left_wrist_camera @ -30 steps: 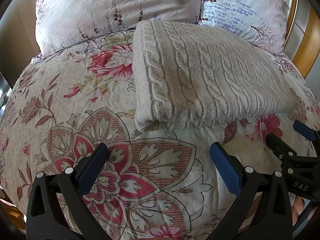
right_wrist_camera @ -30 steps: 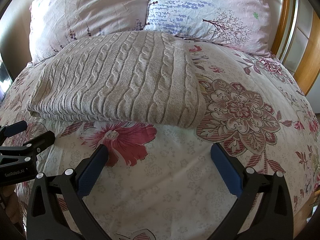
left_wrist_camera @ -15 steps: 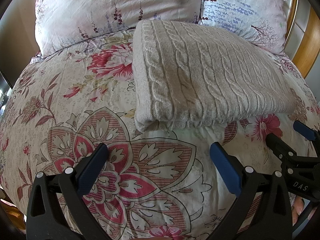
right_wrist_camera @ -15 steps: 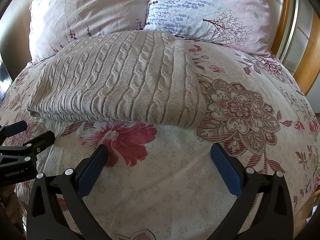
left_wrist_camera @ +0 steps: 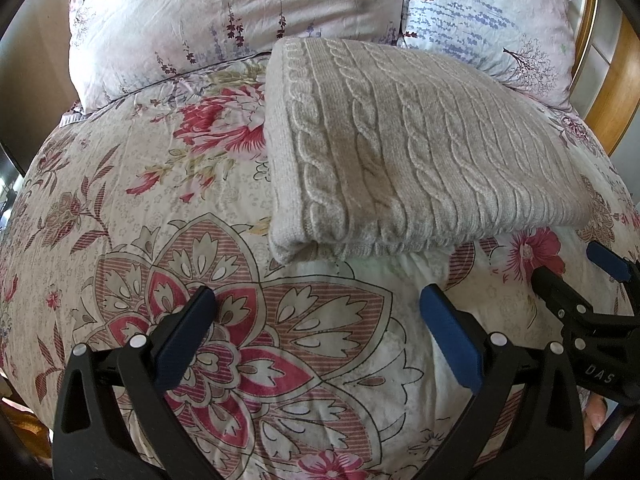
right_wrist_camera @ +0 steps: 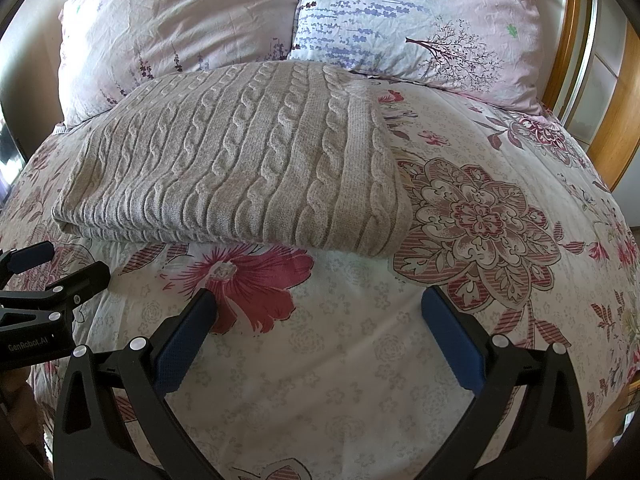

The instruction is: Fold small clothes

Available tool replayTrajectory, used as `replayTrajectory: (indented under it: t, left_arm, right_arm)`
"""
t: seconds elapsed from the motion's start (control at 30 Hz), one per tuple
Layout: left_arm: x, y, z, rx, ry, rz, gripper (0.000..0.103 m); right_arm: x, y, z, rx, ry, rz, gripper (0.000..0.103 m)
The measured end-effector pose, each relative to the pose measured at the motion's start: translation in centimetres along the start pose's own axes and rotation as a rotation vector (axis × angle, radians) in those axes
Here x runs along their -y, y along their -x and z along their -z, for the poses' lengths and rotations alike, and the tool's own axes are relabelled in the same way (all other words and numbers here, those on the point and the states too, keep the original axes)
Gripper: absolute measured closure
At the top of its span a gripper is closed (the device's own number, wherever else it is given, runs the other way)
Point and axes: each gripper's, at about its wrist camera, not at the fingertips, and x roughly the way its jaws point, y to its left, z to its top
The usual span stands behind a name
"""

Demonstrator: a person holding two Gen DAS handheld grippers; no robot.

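A beige cable-knit sweater (left_wrist_camera: 408, 152) lies folded into a flat rectangle on the floral bed cover, its far edge against the pillows. It also shows in the right wrist view (right_wrist_camera: 248, 164). My left gripper (left_wrist_camera: 318, 312) is open and empty, hovering over the cover just short of the sweater's near left corner. My right gripper (right_wrist_camera: 318, 312) is open and empty, just short of the sweater's near right edge. Each gripper shows in the other's view: the right one (left_wrist_camera: 592, 300) at the right edge, the left one (right_wrist_camera: 40, 280) at the left edge.
The floral bed cover (left_wrist_camera: 160, 216) fills the foreground. Two pillows (right_wrist_camera: 180, 20) (right_wrist_camera: 420, 20) lean at the head of the bed behind the sweater. A wooden headboard frame (right_wrist_camera: 576, 60) runs along the right.
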Motion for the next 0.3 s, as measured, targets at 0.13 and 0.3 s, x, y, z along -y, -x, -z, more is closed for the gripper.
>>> replayTrajectory:
  t: [0.13, 0.3]
  left_arm:
    - [0.01, 0.02, 0.05, 0.0, 0.0, 0.0, 0.002]
    - [0.0, 0.0, 0.0, -0.001, 0.0, 0.0, 0.002]
  right_arm:
    - [0.0, 0.0, 0.0, 0.0, 0.0, -0.001, 0.001]
    - [0.0, 0.0, 0.0, 0.0, 0.001, -0.001, 0.001]
